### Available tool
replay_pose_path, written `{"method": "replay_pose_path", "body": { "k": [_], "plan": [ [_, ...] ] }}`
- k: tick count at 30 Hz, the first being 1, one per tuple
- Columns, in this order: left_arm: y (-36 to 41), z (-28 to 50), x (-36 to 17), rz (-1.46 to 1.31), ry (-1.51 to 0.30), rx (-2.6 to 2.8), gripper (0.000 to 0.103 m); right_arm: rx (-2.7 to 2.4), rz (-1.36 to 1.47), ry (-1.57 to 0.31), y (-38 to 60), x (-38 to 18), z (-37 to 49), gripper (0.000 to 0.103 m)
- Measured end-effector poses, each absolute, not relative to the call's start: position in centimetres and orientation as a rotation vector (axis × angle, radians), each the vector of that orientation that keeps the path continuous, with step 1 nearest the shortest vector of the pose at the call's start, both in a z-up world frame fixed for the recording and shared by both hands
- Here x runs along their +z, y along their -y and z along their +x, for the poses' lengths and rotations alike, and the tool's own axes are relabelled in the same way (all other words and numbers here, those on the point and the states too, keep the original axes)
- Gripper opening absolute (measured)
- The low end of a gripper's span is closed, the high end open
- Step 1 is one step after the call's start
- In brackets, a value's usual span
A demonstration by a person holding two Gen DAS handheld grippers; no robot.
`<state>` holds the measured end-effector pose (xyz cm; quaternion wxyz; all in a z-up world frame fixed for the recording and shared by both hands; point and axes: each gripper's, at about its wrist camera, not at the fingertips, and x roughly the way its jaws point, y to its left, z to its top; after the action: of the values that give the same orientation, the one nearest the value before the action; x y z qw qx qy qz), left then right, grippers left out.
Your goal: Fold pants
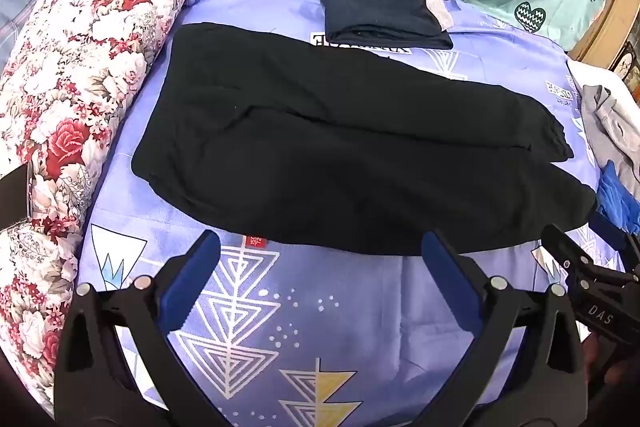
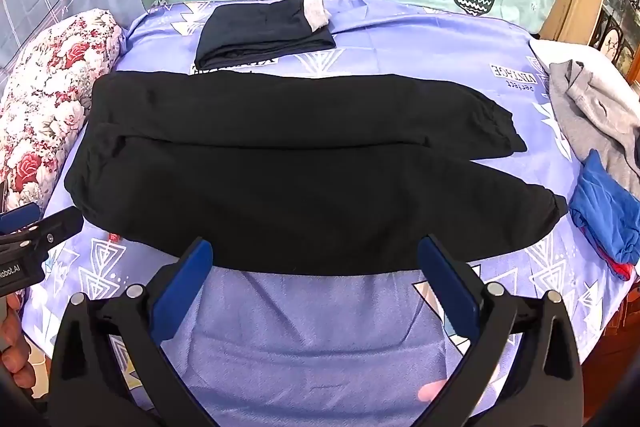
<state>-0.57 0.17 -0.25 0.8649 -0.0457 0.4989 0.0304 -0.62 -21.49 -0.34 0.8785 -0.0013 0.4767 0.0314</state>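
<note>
Left wrist view. Item: black pants, laid flat across the bed, waist toward the floral pillow, the two legs running right with cuffs slightly apart. Left gripper hovers just short of the near hem, its fingers spread wide, nothing between them. Risk, as judged: closing here could pinch the lilac sheet along with the hem, or catch only the top layer, so the fold drags crooked. A folded dark garment lies beyond the pants; a wide sweep might disturb it.

Right wrist view. Right gripper poised at the same near edge, fingers likewise spread and empty. The near leg bulges past the far one, so uneven lifts by the two grippers would likely leave the legs misaligned. Loose grey clothing and a blue garment sit near the cuffs and could snag.

Containers: none visible in either view.
</note>
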Motion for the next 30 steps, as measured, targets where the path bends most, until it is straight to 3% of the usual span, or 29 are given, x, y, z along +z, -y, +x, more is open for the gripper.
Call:
{"method": "replay_pose_path", "body": {
  "k": [30],
  "plan": [
    [-0.2, 0.0, -0.49, -0.091, -1.055, 0.066, 0.101, 0.068, -0.02, -0.993, 21.34, -0.69, 0.02, 0.102]
  ]
}}
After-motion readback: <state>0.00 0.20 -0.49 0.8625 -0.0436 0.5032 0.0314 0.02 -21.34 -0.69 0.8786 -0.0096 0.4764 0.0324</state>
